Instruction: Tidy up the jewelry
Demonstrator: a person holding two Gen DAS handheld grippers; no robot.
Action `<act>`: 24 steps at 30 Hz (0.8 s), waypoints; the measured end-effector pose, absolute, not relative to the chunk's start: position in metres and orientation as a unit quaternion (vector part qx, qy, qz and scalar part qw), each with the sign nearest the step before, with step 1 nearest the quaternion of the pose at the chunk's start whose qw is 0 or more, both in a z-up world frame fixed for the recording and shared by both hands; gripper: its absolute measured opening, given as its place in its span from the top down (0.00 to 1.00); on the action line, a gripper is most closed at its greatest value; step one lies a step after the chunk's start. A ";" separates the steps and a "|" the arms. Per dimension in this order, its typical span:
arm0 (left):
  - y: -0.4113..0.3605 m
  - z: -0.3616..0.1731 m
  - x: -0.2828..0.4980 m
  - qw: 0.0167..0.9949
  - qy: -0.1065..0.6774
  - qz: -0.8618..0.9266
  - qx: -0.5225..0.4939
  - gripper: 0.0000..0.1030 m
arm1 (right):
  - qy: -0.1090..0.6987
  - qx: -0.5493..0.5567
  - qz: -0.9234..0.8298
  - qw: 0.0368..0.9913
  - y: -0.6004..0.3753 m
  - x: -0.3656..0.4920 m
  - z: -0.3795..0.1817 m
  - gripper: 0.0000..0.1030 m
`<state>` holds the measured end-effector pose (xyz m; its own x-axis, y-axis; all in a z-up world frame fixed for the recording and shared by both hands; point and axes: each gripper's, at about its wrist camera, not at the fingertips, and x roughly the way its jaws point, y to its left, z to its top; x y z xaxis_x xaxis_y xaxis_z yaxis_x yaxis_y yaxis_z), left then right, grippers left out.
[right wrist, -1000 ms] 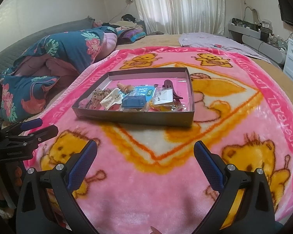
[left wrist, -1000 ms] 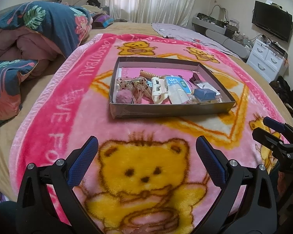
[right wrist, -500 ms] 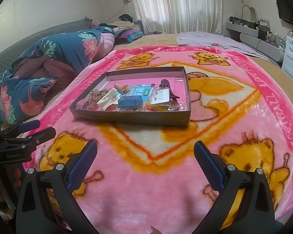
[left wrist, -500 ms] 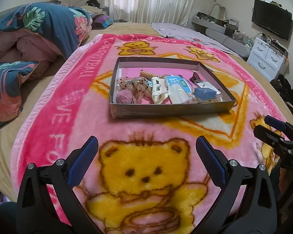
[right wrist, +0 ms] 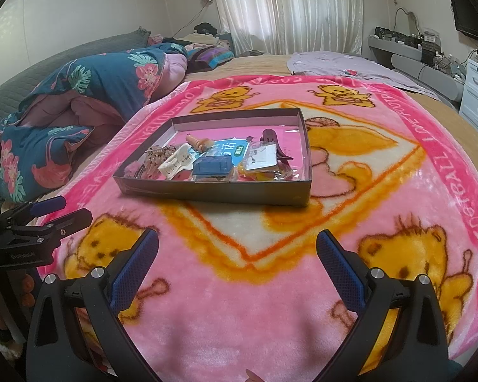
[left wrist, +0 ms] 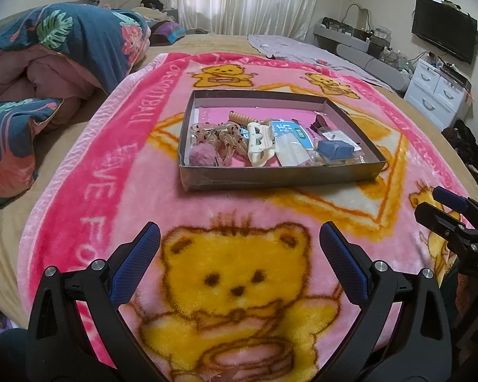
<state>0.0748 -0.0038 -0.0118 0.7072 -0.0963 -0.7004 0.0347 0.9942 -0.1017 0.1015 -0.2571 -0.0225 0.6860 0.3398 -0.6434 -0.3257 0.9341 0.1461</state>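
Seemingly nothing is sorted yet: the shallow grey cardboard tray (left wrist: 280, 176) of jumbled hair clips and trinkets sits ahead on the pink bear-print fleece blanket (left wrist: 111, 172). Both the left gripper (left wrist: 239, 248) and right gripper (right wrist: 237, 246) hover spread wide, empty; next, one must reach in and pick a single piece

Black left gripper (left wrist: 239, 238), blue textured pads (left wrist: 137, 264), silver screws.

We see a fluffy pink fleece blanket with yellow bears (left wrist: 89, 172), a shallow grey matt cardboard tray (left wrist: 271, 178), a glossy cream plastic hair clip (left wrist: 259, 143), a fuzzy mauve pompom (left wrist: 201, 156), and matt black plastic claws with textured blue pads (left wrist: 137, 267).
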 end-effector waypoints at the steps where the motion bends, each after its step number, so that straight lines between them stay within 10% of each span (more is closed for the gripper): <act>1: -0.004 -0.012 0.075 0.923 0.381 -0.036 -0.040 0.09 | 0.353 0.010 0.181 0.918 -0.257 0.102 -0.022 0.04; 24: 0.051 -0.021 0.125 0.901 0.417 0.063 -0.101 0.09 | 0.384 0.099 0.081 0.914 -0.335 0.165 -0.021 0.04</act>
